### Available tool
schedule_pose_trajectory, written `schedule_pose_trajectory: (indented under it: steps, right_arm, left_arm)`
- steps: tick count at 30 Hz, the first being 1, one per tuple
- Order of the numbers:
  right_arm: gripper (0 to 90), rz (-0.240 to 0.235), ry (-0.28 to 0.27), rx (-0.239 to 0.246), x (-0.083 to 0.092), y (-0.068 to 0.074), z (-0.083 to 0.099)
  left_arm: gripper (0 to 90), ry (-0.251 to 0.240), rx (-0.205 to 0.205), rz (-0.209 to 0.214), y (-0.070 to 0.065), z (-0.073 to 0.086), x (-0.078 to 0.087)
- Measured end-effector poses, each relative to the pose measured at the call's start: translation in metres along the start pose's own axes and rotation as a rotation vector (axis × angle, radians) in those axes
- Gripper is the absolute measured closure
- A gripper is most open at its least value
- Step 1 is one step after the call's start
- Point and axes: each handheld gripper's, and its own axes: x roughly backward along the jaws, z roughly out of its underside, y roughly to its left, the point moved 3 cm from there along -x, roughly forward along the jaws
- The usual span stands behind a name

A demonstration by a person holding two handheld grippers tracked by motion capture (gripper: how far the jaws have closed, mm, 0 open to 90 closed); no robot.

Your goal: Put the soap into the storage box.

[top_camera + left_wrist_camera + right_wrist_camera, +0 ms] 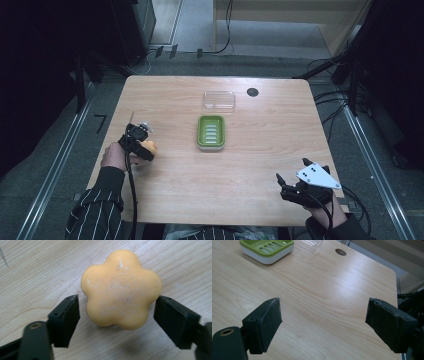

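Observation:
An orange flower-shaped soap [121, 290] lies flat on the wooden table [260, 150] near its left edge [148, 146]. My left gripper [117, 300] points down over it, one jaw on each side. The right pad [172, 320] sits at the soap's edge, while a thin gap separates the left pad [66, 317] from it. In the high view the left gripper [145, 148] is held by a hand in a striped sleeve. My right gripper [292, 170] rests wide open near the front right corner, and nothing lies between its jaws [324, 302].
A green slotted soap dish [211, 131] stands at the table's middle, seen far left from the right gripper [267, 248]. A clear plastic lid [219, 99] lies just behind it. A round cable hole [252, 92] is at the back. Bare wood separates the dish from both grippers.

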Motion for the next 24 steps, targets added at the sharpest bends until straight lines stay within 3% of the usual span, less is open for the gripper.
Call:
schedule_pose_trajectory:
  steps: [8, 24]
  right_arm:
    - [13.7, 0.000, 0.000, -0.001, 0.0001, -0.0001, -0.0001]
    - [13.7, 0.004, -0.003, -0.006, 0.0006, -0.0007, 0.0003]
  left_arm:
    - [38.9, 0.009, -0.016, 0.011, 0.0003, 0.0026, -0.0042]
    - [39.8, 0.003, -0.023, 0.010, 0.0004, 0.0038, -0.0039]
